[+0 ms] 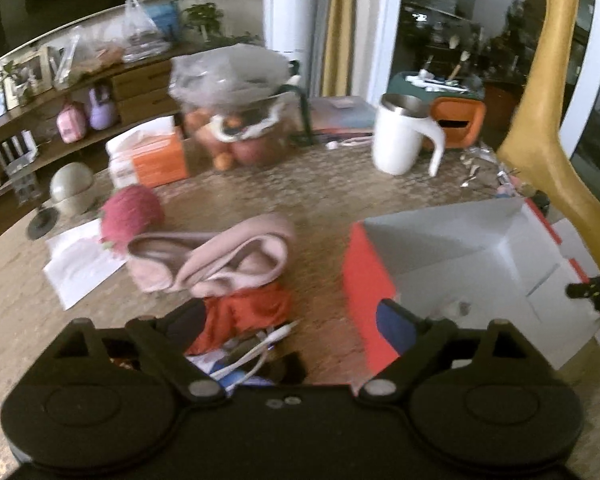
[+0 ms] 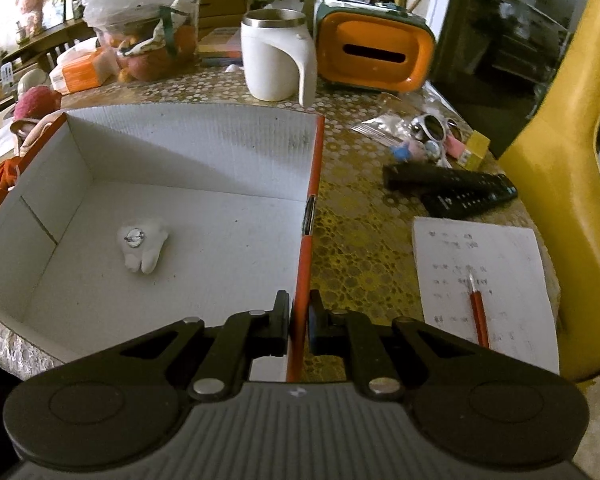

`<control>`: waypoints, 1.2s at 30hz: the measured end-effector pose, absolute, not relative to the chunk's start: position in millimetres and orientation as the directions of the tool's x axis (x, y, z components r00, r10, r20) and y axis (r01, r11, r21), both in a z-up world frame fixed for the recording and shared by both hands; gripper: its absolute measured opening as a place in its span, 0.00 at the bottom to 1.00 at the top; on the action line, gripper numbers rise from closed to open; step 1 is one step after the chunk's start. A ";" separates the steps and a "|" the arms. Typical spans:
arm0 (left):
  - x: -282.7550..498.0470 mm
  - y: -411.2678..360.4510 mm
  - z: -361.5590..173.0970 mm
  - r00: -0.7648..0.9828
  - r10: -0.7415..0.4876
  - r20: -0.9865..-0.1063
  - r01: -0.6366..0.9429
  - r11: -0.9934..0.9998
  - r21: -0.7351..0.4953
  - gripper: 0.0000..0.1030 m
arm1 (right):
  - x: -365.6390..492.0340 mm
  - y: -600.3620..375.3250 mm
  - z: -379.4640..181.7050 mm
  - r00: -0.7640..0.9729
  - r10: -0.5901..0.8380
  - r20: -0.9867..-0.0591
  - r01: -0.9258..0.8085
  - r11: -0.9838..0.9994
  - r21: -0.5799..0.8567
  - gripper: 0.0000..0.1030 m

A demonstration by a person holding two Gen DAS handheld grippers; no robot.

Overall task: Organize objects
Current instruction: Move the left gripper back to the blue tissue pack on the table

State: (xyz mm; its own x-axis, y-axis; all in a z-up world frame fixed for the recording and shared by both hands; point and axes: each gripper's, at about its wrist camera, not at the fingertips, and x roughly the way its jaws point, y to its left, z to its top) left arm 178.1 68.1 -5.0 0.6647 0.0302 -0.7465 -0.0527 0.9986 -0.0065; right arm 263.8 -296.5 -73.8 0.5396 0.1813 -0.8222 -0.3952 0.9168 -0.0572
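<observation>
- Table with a gold patterned cover carried everything, seen from both wrist views.
- Cardboard box, red outside and white inside, stood open on the table; in the left wrist view it sat to the right.
- The right hand-held gripper was clamped tight on the box's right wall near the front corner, 1 finger inside and 1 outside.
- The left hand-held gripper had its jaws spread wide with nothing between them, above the table between the cloth pile and the box.
- A white mug with a steel rim stood beyond the box, and an orange container stood just beside it.
- A folded pink cloth lay left of the box, resting on a red cloth, with white cables beside that.
- A sheet of paper lay right of the box with a red pen on it.
- 2 black remotes lay beyond the paper, near white sunglasses.
- A small white tooth-shaped toy lay on the box floor, towards its left side.
</observation>
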 end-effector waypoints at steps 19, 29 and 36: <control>135.0 97.7 -85.8 0.625 0.060 -0.778 -0.086 0.996 0.008 0.99 | 260.8 -292.7 -73.0 0.552 0.132 -0.823 -0.363 0.927 -0.095 0.08; 142.4 102.2 -122.5 0.589 0.045 -0.807 -0.145 0.988 -0.051 0.99 | 261.5 -291.5 -73.1 0.550 0.124 -0.826 -0.372 0.922 -0.110 0.08; 156.3 101.2 -124.0 0.568 0.084 -0.819 -0.314 0.942 -0.122 0.99 | 262.6 -291.8 -73.1 0.551 0.126 -0.825 -0.374 0.921 -0.108 0.08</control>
State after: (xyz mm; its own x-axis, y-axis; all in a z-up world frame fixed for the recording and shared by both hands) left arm 156.3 101.2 -124.0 0.5680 0.0836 -0.8188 -0.3139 0.9416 -0.1216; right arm 262.6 -291.8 -73.1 0.5505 0.1265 -0.8252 -0.3740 0.9211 -0.1084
